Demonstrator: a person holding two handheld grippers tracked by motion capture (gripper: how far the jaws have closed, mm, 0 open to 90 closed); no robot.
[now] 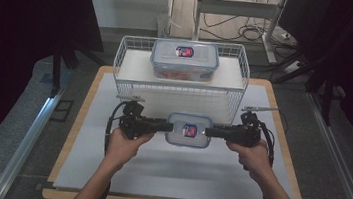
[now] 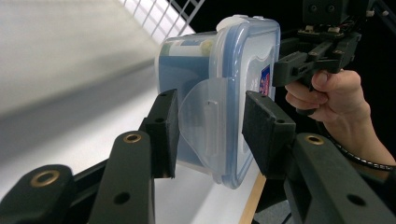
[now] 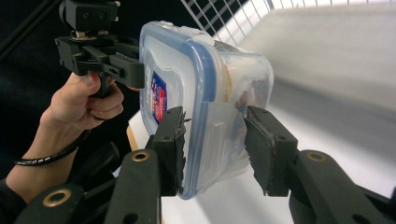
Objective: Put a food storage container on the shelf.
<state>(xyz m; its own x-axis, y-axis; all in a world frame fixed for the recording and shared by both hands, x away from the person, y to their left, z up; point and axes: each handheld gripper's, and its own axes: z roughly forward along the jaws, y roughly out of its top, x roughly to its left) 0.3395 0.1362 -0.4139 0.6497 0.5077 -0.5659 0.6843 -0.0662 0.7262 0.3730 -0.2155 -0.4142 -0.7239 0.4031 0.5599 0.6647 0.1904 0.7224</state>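
A small rectangular food container (image 1: 188, 130) of clear plastic, with rounded corners, a blue-rimmed snap lid and a red and blue label, hangs above the white-covered desk (image 1: 171, 174), in front of the basket and between the two grippers. The left gripper (image 1: 169, 127) clamps one short end: in the left gripper view its black padded fingers (image 2: 163, 128) press top and bottom of the box on either side of the translucent latch flap. The right gripper (image 1: 208, 131) grips the opposite end the same way, fingers (image 3: 170, 140) closed on lid and base.

Behind it stands a white wire basket (image 1: 129, 56) with a grid wall, holding a second, larger container (image 1: 184, 60) of the same kind, lid up. The basket's front wall lies directly between the held box and that one. The desk has a light wooden edge; grey floor, metal rails and a tangle of cables lie beyond.

Something brownish and pale shows through the held box's wall, but it is too blurred to name. The person's forearms are cut off at the bottom edge, and each latch flap partly hides the box end behind it.
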